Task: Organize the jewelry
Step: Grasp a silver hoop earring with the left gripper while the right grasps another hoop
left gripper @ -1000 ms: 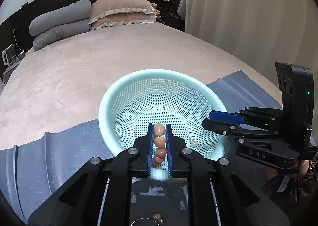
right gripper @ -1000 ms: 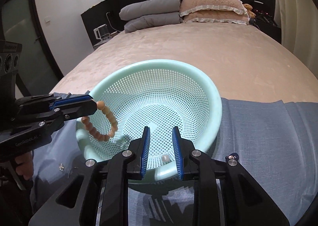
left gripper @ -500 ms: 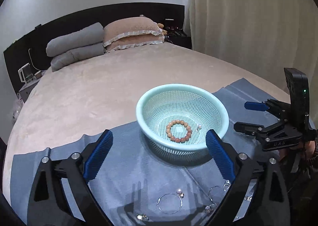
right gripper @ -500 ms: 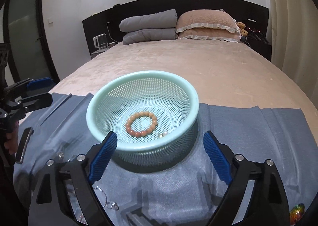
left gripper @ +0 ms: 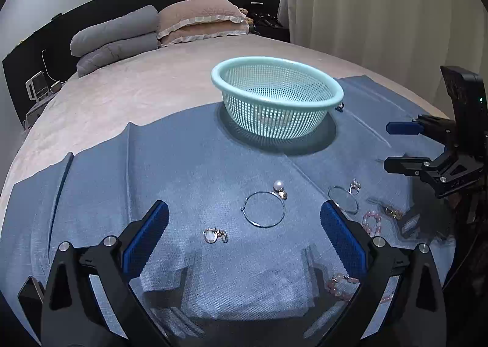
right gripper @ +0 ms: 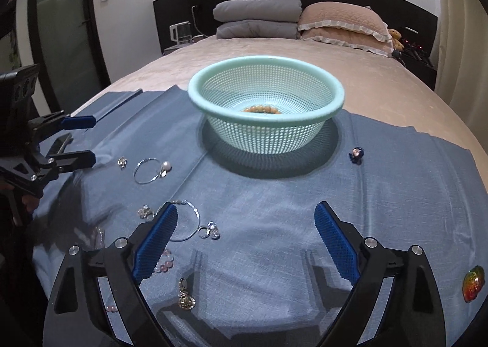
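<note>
Both grippers hang wide open and empty above the near edge of the blue cloth [right gripper: 274,194]: the left gripper [left gripper: 244,225] faces a thin hoop with a pearl [left gripper: 264,209] and a small ring charm [left gripper: 215,235], while the right gripper [right gripper: 245,232] sits over another hoop [right gripper: 186,222] and pale pink beads [right gripper: 163,264]. A mint basket [right gripper: 265,91] stands toward the cloth's far edge, with a tan bead bracelet [right gripper: 262,109] lying on its bottom, apparently the collecting spot. Loose pieces spread along the near edge seem laid out for easy picking. A dark blue bead charm [right gripper: 356,154] lies just beside the basket's right, and a pendant [right gripper: 186,301] near the front.
</note>
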`<state>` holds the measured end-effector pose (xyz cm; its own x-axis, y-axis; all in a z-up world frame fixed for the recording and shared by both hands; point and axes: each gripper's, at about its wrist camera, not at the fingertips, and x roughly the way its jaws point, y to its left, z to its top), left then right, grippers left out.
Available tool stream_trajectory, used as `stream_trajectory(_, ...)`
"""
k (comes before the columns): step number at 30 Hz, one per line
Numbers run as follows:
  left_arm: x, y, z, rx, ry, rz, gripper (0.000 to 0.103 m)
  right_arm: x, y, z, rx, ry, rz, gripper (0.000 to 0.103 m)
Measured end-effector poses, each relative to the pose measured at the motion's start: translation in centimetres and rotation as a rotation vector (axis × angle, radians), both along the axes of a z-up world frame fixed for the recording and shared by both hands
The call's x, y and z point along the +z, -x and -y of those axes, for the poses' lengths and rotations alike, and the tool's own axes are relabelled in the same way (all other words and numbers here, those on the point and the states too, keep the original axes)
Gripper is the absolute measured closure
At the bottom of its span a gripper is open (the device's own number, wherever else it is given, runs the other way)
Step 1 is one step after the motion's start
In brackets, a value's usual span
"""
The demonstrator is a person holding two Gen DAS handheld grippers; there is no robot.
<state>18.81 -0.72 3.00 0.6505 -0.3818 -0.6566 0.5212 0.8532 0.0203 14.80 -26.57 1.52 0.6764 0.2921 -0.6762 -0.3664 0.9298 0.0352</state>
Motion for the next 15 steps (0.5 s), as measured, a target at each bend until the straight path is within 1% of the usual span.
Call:
stream_trajectory(4,-1.0,0.4,0.7,-0.067,-0.031,0.019,0.005,-0.5,0.2,-2.0,0.107,0.026,0.010,0.016)
stream_trajectory(7,-1.1,0.3,1.6,-0.144,-0.031,0.033,0.006,-1.3,0.0,-3.4,0.161,0.086,-0.005,0.017)
stream_trajectory(8,-1.1,0.1,1.9,-0.167,-0.028,0.038,0.006,-1.6,-0.2,-3.8,0.181,0.092,-0.011,0.021)
stream_trajectory(9,-1.2,0.0,2.3,-0.186,-0.032,0.041,0.006,-1.9,-0.3,-4.1,0.203,0.091,-0.022,0.029)
stream_trajectory(11,-1.4,-0.8,3.1,-0.227,-0.055,0.040,0.008,-2.2,-1.0,-4.7,0.260,0.068,-0.055,0.031)
stream_trajectory(13,-1.6,-1.6,3.8,-0.270,-0.087,0.030,0.011,-2.4,-1.5,-5.2,0.297,0.078,-0.056,0.031)
stream_trajectory(15,-2.0,-2.1,4.3,-0.305,-0.115,0.020,0.012,-2.6,-2.0,-5.7,0.342,0.079,-0.064,0.031)
